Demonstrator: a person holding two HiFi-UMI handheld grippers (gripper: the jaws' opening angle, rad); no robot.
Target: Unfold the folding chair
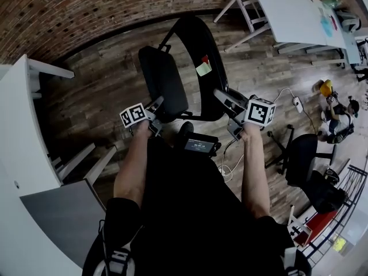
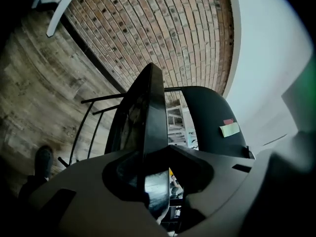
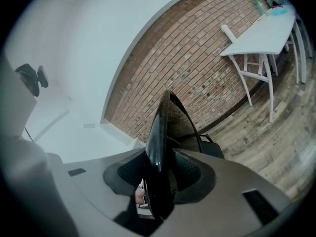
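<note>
Left tongs stand partly apart round the edge of the folding chair's padded panel, a gap showing beside it; right tongs are clamped on its curved panel; that panel carries a green sticky note and a red one, writing unreadable; the chair stands just ahead, between both tongs.

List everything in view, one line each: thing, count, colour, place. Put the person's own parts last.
folding chair: one, black, centre floor
sticky note: one, yellow-green, on the backrest
tables: two, white, left and upper right
office chair: one, black, right
power strip: one, white, floor at right
seated person: one, far right
brick wall: one, red-brown, top
chest device: one, black, lit screen
left gripper: one, grey, jaws open round the seat edge
right gripper: one, grey, shut on the backrest
</note>
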